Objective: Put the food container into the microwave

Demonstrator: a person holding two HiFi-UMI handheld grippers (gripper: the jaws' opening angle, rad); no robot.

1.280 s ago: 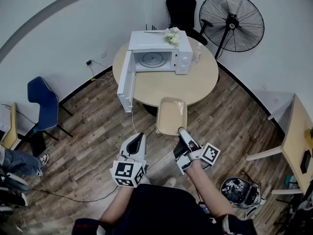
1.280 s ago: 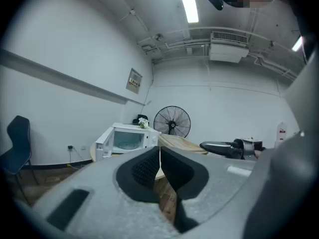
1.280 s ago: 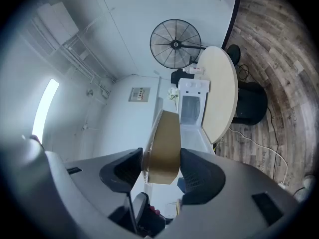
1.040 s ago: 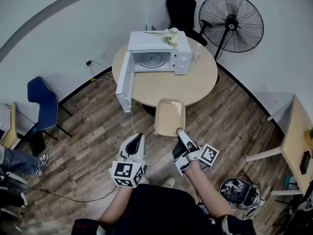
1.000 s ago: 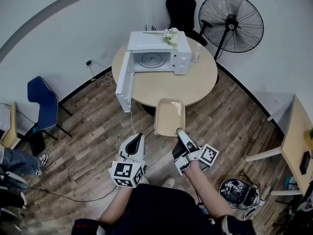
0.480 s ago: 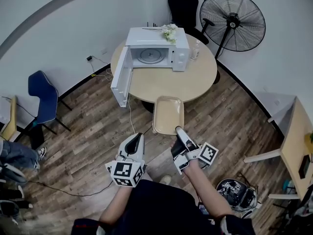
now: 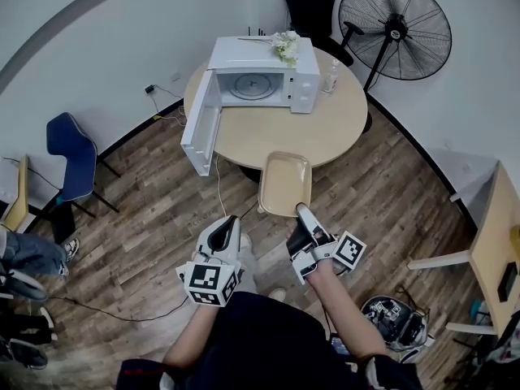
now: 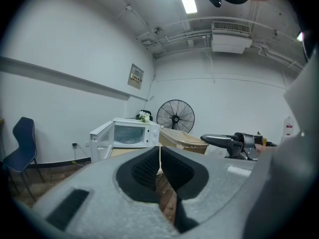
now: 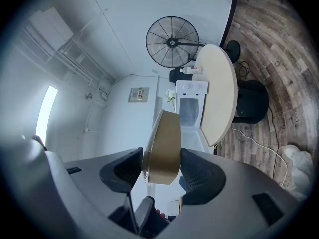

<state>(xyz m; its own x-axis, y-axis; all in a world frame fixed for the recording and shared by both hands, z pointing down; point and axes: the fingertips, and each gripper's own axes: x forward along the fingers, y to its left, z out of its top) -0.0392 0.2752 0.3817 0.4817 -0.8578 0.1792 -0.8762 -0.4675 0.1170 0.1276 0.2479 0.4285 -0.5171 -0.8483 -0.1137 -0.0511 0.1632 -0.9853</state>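
Distance to the microwave [image 7: 258, 78] is what matters here: it sits on the far side of the round bench [image 7: 325, 132], its cavity facing the person. The food container [image 7: 284, 184] is held in the air at the bench's near edge, well short of the opening. The right tongs [image 7: 302, 212] are clamped on the container's near short end, so its long axis runs straight away from the tongs toward the far side, nearly in line with the cavity but a little to its right. The door [image 7: 200, 128] hangs open on the left, leaving the mouth clear. The left tongs [image 7: 227, 227] hover to the left of the container, pads together with nothing between them, and no closer to the microwave. The carry looks like the right hand's job: forward across the bench, drifting slightly left.
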